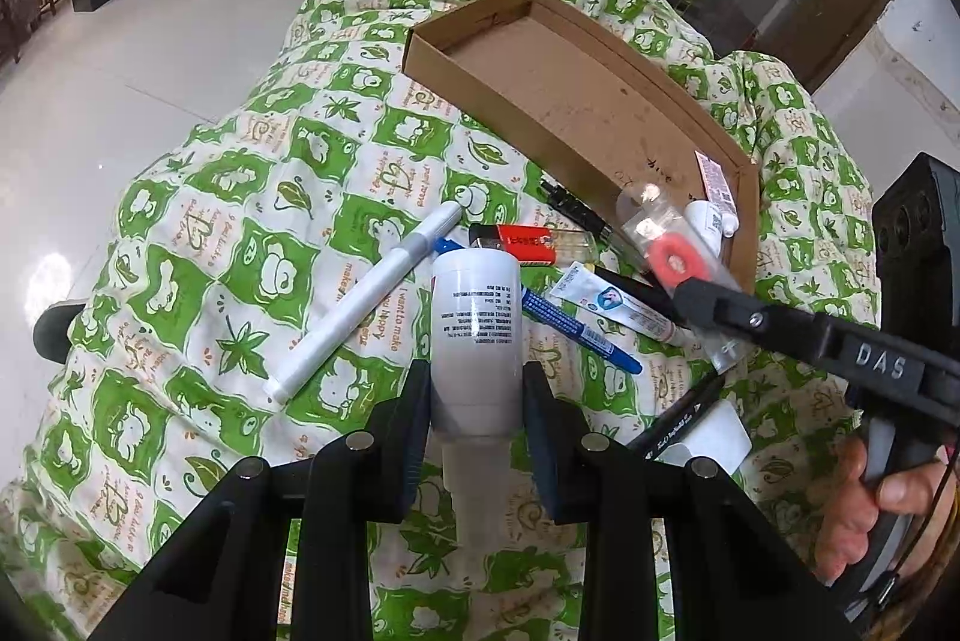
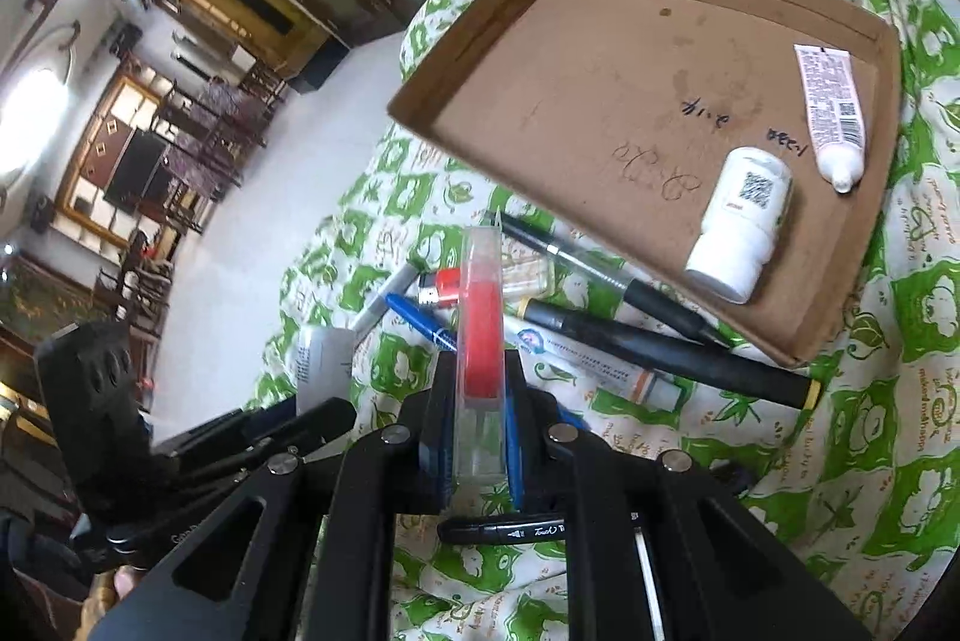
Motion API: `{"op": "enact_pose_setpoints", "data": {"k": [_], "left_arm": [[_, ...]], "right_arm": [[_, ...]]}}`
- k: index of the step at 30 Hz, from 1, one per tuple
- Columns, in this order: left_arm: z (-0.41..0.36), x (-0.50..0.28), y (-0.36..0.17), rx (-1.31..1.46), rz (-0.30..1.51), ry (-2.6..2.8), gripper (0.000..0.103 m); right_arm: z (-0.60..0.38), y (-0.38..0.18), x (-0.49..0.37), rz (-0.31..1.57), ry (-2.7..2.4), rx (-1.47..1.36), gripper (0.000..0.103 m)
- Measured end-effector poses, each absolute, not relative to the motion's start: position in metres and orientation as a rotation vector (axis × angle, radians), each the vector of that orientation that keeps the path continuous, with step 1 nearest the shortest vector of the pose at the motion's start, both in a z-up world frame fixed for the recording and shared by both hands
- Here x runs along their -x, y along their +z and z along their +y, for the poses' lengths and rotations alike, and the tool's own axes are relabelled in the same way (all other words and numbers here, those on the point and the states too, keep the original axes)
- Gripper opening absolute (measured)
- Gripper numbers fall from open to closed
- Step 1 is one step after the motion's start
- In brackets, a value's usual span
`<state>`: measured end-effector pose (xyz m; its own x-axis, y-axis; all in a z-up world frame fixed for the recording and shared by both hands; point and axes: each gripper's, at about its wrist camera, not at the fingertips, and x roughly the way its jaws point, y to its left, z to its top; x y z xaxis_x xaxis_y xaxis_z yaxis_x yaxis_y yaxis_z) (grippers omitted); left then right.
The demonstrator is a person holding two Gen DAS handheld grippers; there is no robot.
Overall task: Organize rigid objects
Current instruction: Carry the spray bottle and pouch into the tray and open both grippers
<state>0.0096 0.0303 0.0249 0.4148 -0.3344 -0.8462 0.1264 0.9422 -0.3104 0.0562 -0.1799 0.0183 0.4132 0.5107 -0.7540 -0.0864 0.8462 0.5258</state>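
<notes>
My left gripper (image 1: 477,392) is shut on a white plastic bottle (image 1: 477,323), lifted over the green patterned cloth (image 1: 240,233). The same bottle (image 2: 324,359) shows at the left of the right wrist view. My right gripper (image 2: 480,389) is shut on a thin clear case with a red roll inside (image 2: 480,317), held on edge above the pile of pens. In the left wrist view that case (image 1: 672,260) hangs just before the near corner of the brown cardboard box (image 1: 540,71). The box (image 2: 570,71) holds a small white bottle (image 2: 741,221) and a pink-white tube (image 2: 834,119).
On the cloth lie a white marker (image 1: 360,299), a red lighter (image 1: 528,242), a blue pen (image 1: 576,329), a toothpaste tube (image 1: 618,305), several black pens (image 2: 660,347) and a black marker (image 2: 510,530). A hand (image 1: 870,509) holds the right gripper. White floor lies beyond the cloth's left edge.
</notes>
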Motion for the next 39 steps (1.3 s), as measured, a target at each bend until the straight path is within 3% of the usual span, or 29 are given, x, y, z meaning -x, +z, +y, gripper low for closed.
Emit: {"op": "enact_pose_setpoints", "data": {"k": [15, 39], "left_arm": [[-0.006, -0.039, 0.075, 0.160, 1.056, -0.376, 0.031], [-0.112, -0.121, 0.069, 0.055, 1.084, -0.504, 0.031]], "right_arm": [[-0.299, 0.064, -0.051, 0.864, 0.133, -0.565, 0.013], [-0.327, 0.037, -0.082, 0.903, 0.106, -0.680, 0.013]]}}
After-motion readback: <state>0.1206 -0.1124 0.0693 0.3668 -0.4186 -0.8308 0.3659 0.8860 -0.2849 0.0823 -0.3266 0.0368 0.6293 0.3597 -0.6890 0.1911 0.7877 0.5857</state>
